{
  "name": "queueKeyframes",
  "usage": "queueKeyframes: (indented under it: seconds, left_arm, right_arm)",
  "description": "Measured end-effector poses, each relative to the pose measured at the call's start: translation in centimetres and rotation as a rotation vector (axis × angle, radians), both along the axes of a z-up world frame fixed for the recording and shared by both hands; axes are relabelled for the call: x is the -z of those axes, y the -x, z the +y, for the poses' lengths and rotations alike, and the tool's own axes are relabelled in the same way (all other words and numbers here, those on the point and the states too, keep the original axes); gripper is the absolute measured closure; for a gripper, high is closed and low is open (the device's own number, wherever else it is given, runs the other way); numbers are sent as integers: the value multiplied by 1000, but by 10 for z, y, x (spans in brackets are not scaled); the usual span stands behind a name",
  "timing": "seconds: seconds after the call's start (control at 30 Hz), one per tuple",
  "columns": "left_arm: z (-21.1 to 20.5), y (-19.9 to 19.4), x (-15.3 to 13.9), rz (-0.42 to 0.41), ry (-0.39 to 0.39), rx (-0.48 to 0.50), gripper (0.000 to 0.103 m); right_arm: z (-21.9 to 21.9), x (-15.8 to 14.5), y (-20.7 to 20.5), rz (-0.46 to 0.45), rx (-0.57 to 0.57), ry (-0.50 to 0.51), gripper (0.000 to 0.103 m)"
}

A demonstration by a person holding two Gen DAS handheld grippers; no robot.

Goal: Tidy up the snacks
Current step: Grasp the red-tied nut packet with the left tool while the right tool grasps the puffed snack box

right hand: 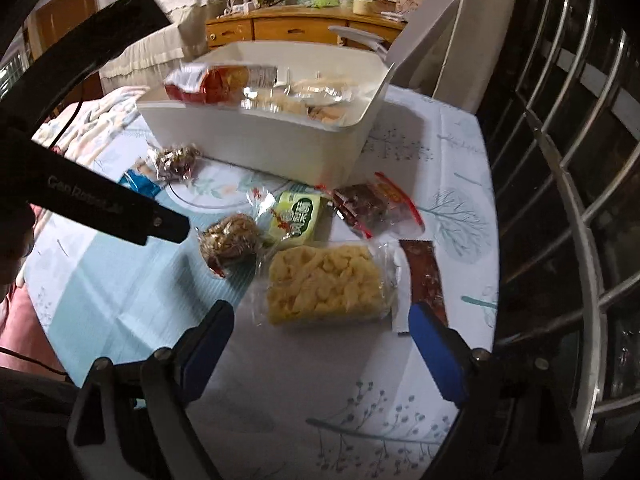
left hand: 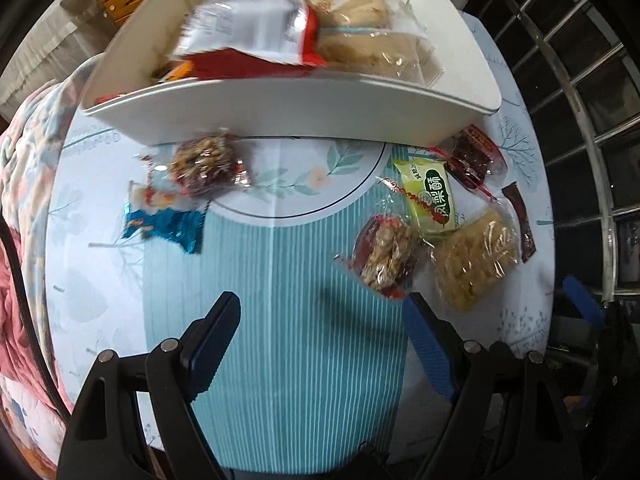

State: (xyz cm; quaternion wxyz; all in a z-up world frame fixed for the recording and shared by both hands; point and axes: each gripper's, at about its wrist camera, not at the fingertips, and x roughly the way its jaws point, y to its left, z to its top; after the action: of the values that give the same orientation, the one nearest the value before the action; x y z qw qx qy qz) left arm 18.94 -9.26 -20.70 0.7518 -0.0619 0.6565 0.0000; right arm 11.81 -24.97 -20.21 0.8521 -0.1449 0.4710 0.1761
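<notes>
- Right gripper (right hand: 320, 322) hangs low over the worktop (right hand: 120, 300), jaws wide and empty; the yellow puffed-snack pack (right hand: 326, 282) lies at 12 o'clock just beyond the fingertips, in line with the gap.
- Its long axis runs roughly 9 to 3 o'clock, across the jaws, so I judge a straight push forward would bracket only its short side.
- Touching its 3 o'clock end is a brown strip packet (right hand: 422, 272); a nut cake (right hand: 230, 240) and a green packet (right hand: 298, 216) sit at 10 to 11 o'clock.
- Left gripper (left hand: 320, 314) also has its jaws wide with nothing between them; from it the same nut cake (left hand: 386, 258) lies at 1 o'clock, the yellow pack (left hand: 474, 256) further toward 2 o'clock, so the right gripper is nearer that pack.
- White bin (left hand: 280, 108) stands at 12 o'clock, already holding packets.
- Left view alone shows plainly a second nut cake (left hand: 204, 164) and a blue wrapper (left hand: 168, 228) at 10 o'clock; the right view alone shows the bin's open far side.
</notes>
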Motion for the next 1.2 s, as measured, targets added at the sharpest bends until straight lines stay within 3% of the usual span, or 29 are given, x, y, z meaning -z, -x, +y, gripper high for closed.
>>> queueKeyframes:
  seconds: [0.47, 0.73, 0.83, 1.03, 1.13, 1.2]
  left_arm:
    - [-26, -32, 39, 53, -10, 38, 21]
    - [-27, -45, 49, 80, 13, 33, 22]
    - [-32, -50, 54, 85, 13, 31, 38]
    - [-41, -61, 67, 105, 10, -2, 47]
    - [-42, -62, 68, 104, 37, -13, 61]
    - [-42, -62, 68, 104, 48, -20, 66]
  right_arm:
    - [5, 40, -23, -3, -33, 13, 13]
    - [5, 49, -33, 9, -52, -1, 3]
    - [6, 51, -35, 7, -60, -3, 2]
    - [9, 56, -39, 6, -69, 14, 2]
    - [8, 57, -41, 13, -68, 9, 2]
    - [7, 58, -41, 16, -69, 8, 2]
